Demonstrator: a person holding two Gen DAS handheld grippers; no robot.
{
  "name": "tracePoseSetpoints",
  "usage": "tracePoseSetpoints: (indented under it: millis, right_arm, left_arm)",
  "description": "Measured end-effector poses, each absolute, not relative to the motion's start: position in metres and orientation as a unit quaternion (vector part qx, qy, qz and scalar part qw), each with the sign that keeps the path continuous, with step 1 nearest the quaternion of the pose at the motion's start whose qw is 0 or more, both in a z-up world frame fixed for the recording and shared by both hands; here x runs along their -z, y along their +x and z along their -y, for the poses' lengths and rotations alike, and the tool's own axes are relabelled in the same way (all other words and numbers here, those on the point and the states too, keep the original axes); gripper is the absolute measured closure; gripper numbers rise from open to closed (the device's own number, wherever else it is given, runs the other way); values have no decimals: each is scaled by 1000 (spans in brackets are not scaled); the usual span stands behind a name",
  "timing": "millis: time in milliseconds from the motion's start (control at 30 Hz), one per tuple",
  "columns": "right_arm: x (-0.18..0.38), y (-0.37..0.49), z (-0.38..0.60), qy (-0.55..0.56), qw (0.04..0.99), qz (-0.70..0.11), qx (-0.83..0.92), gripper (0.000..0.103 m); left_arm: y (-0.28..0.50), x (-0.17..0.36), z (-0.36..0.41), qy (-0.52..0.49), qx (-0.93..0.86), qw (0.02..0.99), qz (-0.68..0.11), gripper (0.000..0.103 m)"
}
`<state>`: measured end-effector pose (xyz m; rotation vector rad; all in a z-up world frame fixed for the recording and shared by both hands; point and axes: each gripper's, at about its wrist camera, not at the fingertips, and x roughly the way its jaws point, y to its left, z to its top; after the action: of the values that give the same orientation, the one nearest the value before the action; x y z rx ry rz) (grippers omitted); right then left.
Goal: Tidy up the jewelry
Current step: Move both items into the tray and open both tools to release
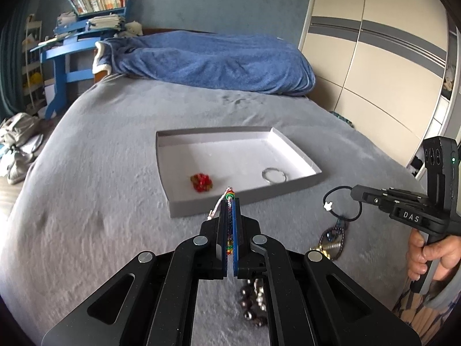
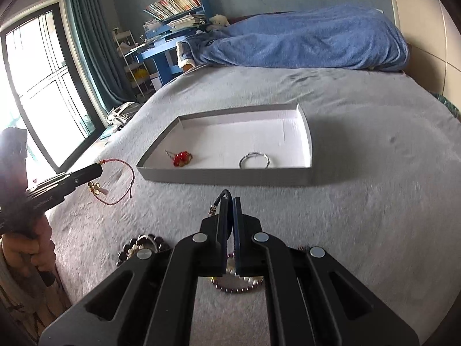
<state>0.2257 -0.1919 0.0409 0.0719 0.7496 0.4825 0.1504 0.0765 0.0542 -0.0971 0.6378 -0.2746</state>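
- Left wrist view: the left gripper [image 1: 229, 201] has its fingers pressed onto a red cord bracelet [image 1: 227, 199] with green and yellow beads, the cord's tip poking out just short of the near wall of the shallow grey cardboard tray [image 1: 201, 206] with a white floor.
- The tray sits mid-bed on the grey plush bedspread [image 1: 100, 201]. Inside, a red beaded cluster [image 1: 201, 182] lies near the near-left corner, and a silver bangle [image 1: 274, 174] near the near-right corner.
- Right wrist view: the right gripper [image 2: 230, 201] pinches a thin black cord bracelet [image 2: 223, 197], hanging as a loop with a small white charm.
- More beaded bracelets [image 2: 239, 284] lie on the bedspread near its front edge, under both grippers.
- A rumpled blue blanket [image 2: 302, 40] lies along the bed's far edge.
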Motion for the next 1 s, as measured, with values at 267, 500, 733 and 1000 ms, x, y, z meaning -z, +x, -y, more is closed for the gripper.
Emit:
tracePoseSetpoints:
  millis: [267,500,733,1000]
  right_arm:
    - [-45,256,183,13,904,-359,-230,100]
    - [-48,293,176,3,907,-355,-226,100]
    - [-47,328,174,10,909,-351,-225,100]
    - [-47,369,166,13,911,-347,-224,100]
  left_arm:
    - [177,-63,-73,-38,138,941,-305,100]
    - [206,-67,-73,-34,139,942,-304,100]
    - [246,-64,-67,-24,138,940,-311,100]
    - [285,-59,-58,-27,144,938,-315,100]
